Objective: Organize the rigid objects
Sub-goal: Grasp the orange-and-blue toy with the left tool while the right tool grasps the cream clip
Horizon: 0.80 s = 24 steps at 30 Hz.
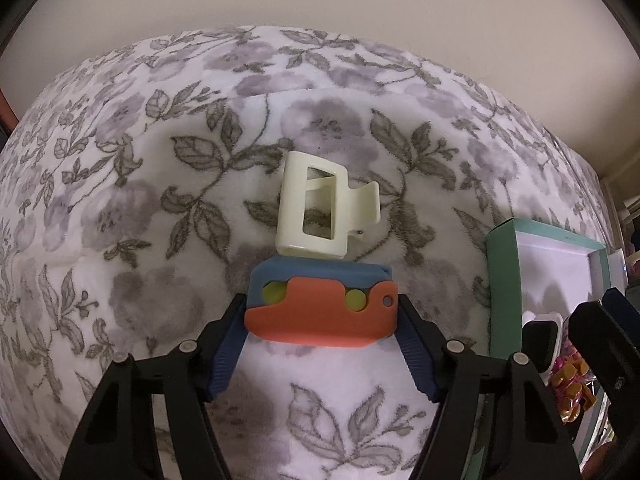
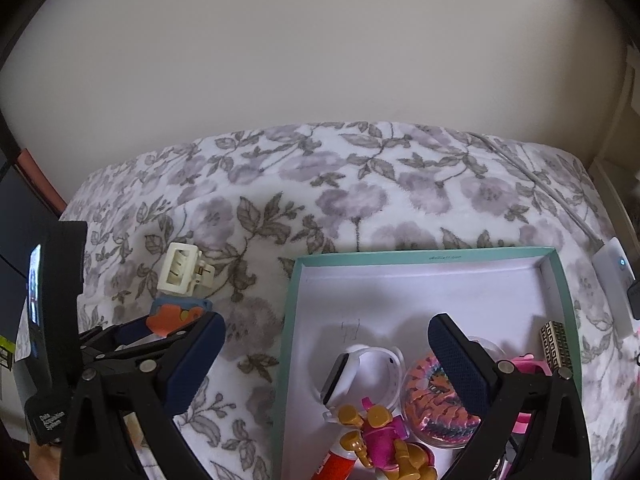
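Left tool (image 1: pixel 322 320): your fingers flank the orange-and-blue toy (image 1: pixel 322 306), pads at both short ends; contact looks made, so call it gripped, though only lightly.
Right tool (image 2: pixel 324 354): spread wide and empty, hovering over the teal box (image 2: pixel 424 256).
Toy's place: it lies on the bed (image 1: pixel 120 200), left of the box, its far edge touching the cream hair claw (image 1: pixel 320 204).
Grip tip: squeeze squarely on the ends and keep the tool level with the toy's long side, so it won't pivot.
Lift tip: come up straight, otherwise you'll likely drag the claw along.
Drop spot: the box's far half looks bare; aim there, clear of the white watch (image 2: pixel 360 376), the striped round case (image 2: pixel 436 404) and the pink-and-gold figure (image 2: pixel 380 440).
Surface: a fluffy floral blanket, soft and uneven, so things may tip or sink.
Room: plain cream wall behind the bed; a white cable (image 2: pixel 536 176) runs along its right edge.
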Available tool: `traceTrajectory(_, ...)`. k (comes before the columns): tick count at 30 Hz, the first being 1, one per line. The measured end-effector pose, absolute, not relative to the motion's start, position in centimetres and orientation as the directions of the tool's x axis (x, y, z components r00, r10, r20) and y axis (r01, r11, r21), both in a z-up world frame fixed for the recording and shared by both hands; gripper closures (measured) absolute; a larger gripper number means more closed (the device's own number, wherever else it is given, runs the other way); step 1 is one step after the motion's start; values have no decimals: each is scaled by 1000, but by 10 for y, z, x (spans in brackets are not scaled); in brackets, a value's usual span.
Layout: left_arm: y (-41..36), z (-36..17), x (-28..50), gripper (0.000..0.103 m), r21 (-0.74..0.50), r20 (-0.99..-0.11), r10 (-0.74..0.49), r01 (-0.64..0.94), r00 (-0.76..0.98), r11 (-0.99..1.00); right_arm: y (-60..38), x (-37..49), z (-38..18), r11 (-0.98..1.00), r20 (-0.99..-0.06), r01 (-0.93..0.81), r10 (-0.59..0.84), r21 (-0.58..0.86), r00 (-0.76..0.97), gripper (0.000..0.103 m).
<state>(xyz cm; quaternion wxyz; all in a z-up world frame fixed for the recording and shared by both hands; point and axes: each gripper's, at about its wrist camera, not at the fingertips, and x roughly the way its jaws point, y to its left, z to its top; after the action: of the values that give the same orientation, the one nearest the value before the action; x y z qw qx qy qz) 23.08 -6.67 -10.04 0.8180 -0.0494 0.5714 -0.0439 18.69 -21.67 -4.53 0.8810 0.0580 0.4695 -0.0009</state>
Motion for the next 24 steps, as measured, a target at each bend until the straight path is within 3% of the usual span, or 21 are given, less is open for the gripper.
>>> traceTrajectory(24, 32, -88, 226, 31, -221, -911, -126, -208, 393, 953, -140, 216, -47, 994, -830, -58, 105, 87, 548, 0)
